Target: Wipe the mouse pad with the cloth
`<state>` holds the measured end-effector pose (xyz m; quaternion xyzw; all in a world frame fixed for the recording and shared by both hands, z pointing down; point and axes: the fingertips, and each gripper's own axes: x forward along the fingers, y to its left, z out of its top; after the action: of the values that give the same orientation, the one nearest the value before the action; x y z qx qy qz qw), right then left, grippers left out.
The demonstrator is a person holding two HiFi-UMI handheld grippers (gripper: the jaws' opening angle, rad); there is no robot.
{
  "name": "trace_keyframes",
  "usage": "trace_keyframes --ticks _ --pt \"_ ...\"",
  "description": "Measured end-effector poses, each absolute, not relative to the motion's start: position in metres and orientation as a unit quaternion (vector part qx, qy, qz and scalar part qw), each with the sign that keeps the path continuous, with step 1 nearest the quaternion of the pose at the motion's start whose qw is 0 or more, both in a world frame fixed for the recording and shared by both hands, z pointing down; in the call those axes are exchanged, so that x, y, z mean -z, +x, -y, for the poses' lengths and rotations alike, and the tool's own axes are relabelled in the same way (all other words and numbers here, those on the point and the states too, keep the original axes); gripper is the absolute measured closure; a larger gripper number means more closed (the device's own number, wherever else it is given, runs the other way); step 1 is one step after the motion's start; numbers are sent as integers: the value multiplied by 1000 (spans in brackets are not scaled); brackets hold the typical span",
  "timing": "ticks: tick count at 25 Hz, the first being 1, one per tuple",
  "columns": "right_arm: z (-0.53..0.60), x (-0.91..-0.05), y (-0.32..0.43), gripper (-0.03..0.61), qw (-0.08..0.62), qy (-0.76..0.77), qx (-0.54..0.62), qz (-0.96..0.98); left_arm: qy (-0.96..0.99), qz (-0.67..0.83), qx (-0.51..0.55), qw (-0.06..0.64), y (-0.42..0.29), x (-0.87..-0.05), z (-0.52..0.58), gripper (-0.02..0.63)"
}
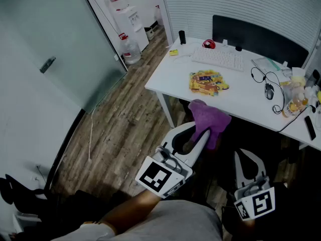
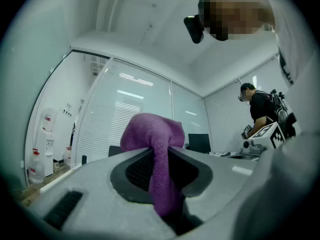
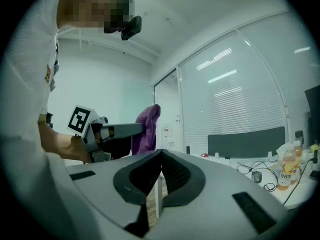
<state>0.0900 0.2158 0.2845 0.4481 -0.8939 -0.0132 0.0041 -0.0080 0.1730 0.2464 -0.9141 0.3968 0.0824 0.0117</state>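
A yellow, colourfully printed mouse pad (image 1: 207, 82) lies near the front edge of the white desk (image 1: 241, 99), in front of the keyboard (image 1: 218, 59). My left gripper (image 1: 201, 132) is held below the desk edge, shut on a purple cloth (image 1: 209, 118) that bunches above its tips. In the left gripper view the cloth (image 2: 159, 149) hangs down between the closed jaws of the left gripper (image 2: 161, 159). My right gripper (image 1: 247, 154) is lower right, shut and holding nothing; in its own view the right gripper (image 3: 160, 153) has its jaws touching, with the cloth (image 3: 147, 129) to its left.
A mouse (image 1: 270, 90) with black cables, a drink bottle (image 1: 295, 103) and a phone (image 1: 310, 127) sit on the desk's right. A dark panel (image 1: 258, 36) stands behind the keyboard. A water dispenser (image 1: 131, 15) is at the back. Another person (image 2: 261, 110) stands at the right.
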Motion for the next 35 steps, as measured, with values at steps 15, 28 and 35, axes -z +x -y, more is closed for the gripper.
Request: trace_keyframes --ticks 15,28,35 --pt "-213 -283 98 566 -17 454 8 891 -911 -402 -92 22 -13 -247 -168 532" --pt "-201 -266 91 566 11 482 35 875 -917 -386 -102 6 -26 -247 -160 532" --pt "-196 -260 65 565 22 501 46 864 -919 -376 -118 -12 -51 -255 -152 532"
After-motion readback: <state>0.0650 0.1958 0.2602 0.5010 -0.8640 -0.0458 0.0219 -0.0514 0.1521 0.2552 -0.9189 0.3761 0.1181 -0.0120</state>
